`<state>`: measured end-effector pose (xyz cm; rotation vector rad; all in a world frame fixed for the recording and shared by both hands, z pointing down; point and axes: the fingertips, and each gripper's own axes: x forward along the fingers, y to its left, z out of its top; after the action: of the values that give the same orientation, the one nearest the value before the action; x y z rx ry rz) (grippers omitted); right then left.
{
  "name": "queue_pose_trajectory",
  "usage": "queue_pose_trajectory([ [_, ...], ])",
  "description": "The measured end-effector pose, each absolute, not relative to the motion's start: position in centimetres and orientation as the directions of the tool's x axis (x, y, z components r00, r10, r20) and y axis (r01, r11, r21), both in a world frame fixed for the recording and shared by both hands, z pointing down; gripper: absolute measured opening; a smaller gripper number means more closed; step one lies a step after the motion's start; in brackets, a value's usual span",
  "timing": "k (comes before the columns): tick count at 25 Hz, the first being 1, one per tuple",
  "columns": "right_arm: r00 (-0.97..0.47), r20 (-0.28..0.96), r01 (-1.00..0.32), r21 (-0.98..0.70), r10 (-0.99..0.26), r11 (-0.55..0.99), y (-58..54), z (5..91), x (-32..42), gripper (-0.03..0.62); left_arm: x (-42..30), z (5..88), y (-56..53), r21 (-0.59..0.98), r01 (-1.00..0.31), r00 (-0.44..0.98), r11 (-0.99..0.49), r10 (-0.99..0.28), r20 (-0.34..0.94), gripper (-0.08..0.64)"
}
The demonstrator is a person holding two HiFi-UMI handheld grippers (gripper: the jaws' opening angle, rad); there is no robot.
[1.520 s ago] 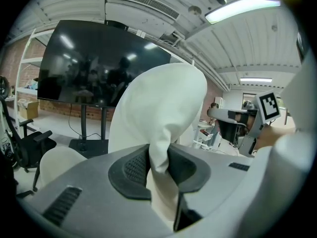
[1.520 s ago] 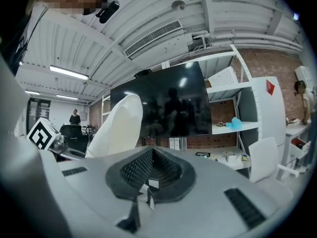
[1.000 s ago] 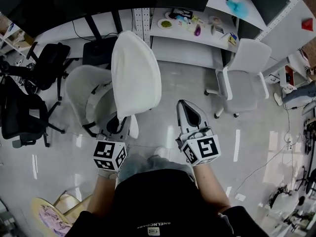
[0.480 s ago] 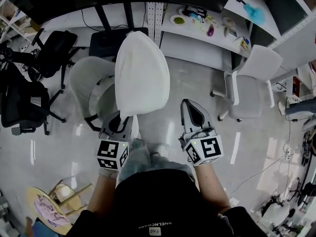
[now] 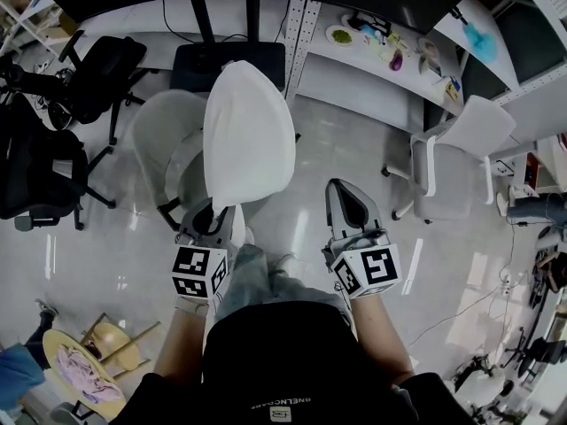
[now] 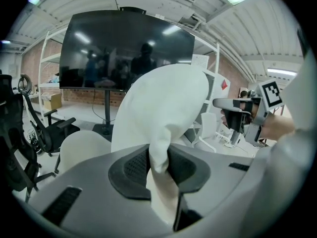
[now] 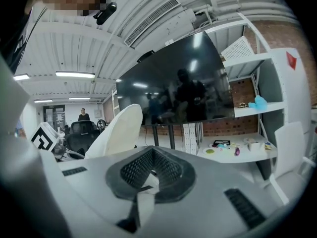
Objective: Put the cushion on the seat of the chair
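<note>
The white cushion (image 5: 248, 135) hangs in the air, standing nearly on edge, with its near bottom corner pinched between the jaws of the left gripper (image 5: 213, 220). In the left gripper view the cloth is bunched tight between the two black pads, and the rest of the cushion (image 6: 163, 103) rises up and away from the left gripper (image 6: 158, 165). It is not on any seat. Its lower part lies over the right side of the white chair (image 5: 164, 135), whose rounded back is to the left and whose seat is below, apart from the cushion.

The right gripper (image 5: 345, 204) is to the right of the cushion, over bare floor. Its jaws are clenched together with nothing between them. Its own view shows the pads of the right gripper (image 7: 151, 175) meeting and the cushion (image 7: 116, 128) off to the left.

Further out, a white table (image 5: 354, 65) on the far side carries a small plate (image 5: 339, 34) holding something green, among other small things too small to tell. A second white chair (image 5: 452, 162) stands to the right. At the near left a round wooden stool (image 5: 53, 343) holds a crumpled pinkish cloth (image 5: 80, 372).
</note>
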<state>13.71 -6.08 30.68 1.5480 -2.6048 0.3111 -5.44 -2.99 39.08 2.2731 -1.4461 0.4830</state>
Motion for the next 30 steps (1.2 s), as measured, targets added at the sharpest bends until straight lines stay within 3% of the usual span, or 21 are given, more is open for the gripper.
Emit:
queue_pose_trajectory([
  [30,-0.513,0.436,-0.843,-0.092,-0.739,0.530,-11.2,41.4,4.3,0.008,-16.1,58.2,-4.9,0.144,-0.956,0.270,-0.256,-0.569,0.777,0.092],
])
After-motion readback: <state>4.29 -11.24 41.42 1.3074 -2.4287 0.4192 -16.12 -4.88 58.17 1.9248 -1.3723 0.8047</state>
